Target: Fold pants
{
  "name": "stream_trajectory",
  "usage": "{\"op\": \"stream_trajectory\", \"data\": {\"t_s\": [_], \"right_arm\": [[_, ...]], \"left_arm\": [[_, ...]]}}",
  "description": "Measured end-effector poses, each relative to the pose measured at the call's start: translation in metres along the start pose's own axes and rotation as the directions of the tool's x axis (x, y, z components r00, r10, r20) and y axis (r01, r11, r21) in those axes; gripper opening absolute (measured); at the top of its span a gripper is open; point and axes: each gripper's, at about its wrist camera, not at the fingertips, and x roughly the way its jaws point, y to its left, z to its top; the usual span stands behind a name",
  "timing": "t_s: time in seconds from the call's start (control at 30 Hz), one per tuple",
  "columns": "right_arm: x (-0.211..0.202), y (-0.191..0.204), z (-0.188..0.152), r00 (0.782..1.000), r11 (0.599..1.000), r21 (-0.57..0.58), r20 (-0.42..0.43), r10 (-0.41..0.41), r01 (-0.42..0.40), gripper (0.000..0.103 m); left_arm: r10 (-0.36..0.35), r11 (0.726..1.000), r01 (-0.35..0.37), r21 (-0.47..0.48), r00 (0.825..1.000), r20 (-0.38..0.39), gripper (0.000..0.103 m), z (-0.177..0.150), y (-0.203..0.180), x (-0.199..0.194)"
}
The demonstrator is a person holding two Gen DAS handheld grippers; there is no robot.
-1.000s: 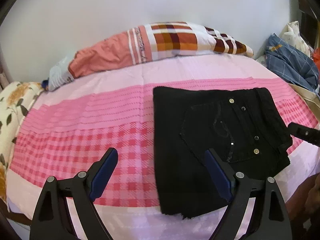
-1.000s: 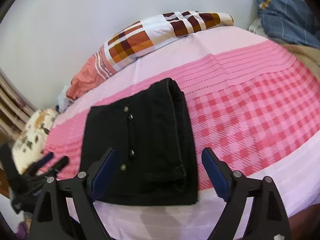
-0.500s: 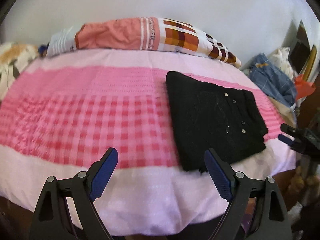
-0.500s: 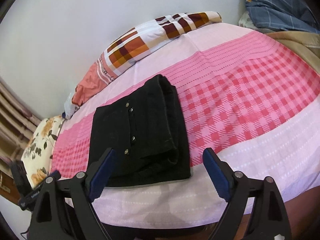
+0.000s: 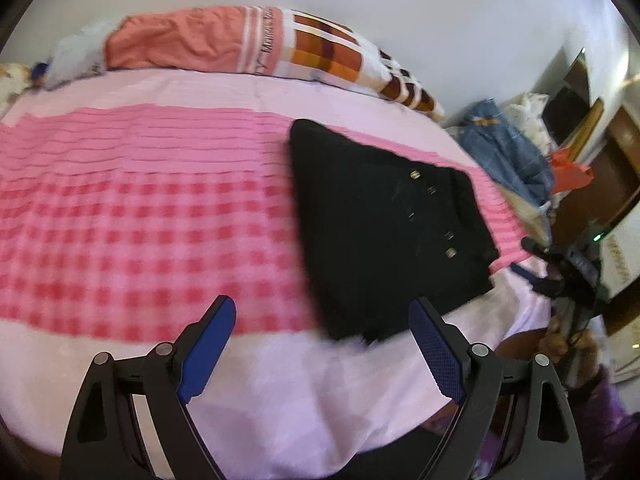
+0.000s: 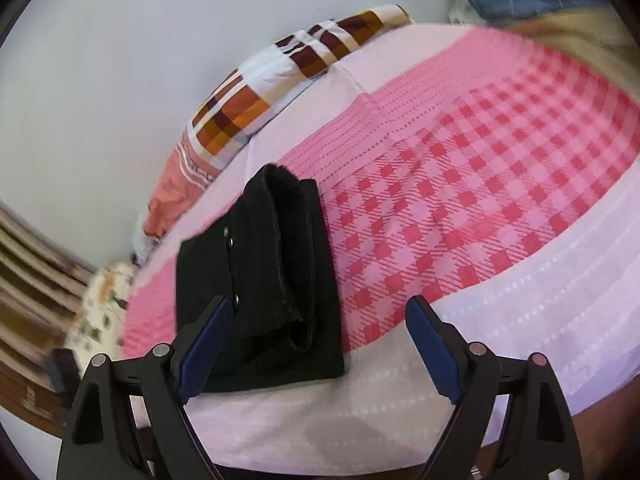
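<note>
Pants (image 5: 380, 220) folded on bed (image 5: 120, 208); pillow (image 5: 256, 44) lettering unreadable

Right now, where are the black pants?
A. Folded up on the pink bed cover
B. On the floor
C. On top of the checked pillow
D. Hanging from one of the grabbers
A: the black pants lie folded in a flat bundle on the pink bed cover, while the left gripper and right gripper are both open and hold nothing.
</note>
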Motion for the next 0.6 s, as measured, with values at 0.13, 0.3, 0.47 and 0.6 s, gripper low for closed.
{"op": "stream_trajectory", "data": {"t_s": [0.13, 0.3, 0.47, 0.6], "right_arm": [[0.009, -0.016, 0.016, 0.996, 0.995, 0.069, -0.034, 0.077, -0.074, 0.086], [0.033, -0.007, 0.027, 0.991, 0.995, 0.011, -0.096, 0.096, -0.095, 0.086], [0.073, 0.004, 0.034, 0.963, 0.986, -0.034, -0.22, 0.152, -0.163, 0.086], [0.102, 0.011, 0.034, 0.92, 0.967, -0.003, -0.31, 0.241, -0.255, 0.088]], "left_arm": [[-0.102, 0.994, 0.1, -0.041, 0.994, -0.042, 0.088, 0.022, 0.006, 0.027], [-0.13, 0.989, 0.121, -0.08, 0.986, -0.108, 0.088, 0.04, 0.022, 0.066], [-0.158, 0.987, 0.149, -0.067, 0.975, -0.158, 0.088, 0.053, 0.024, 0.089], [-0.189, 0.982, 0.187, -0.027, 0.959, -0.213, 0.088, 0.068, 0.014, 0.112]]}}
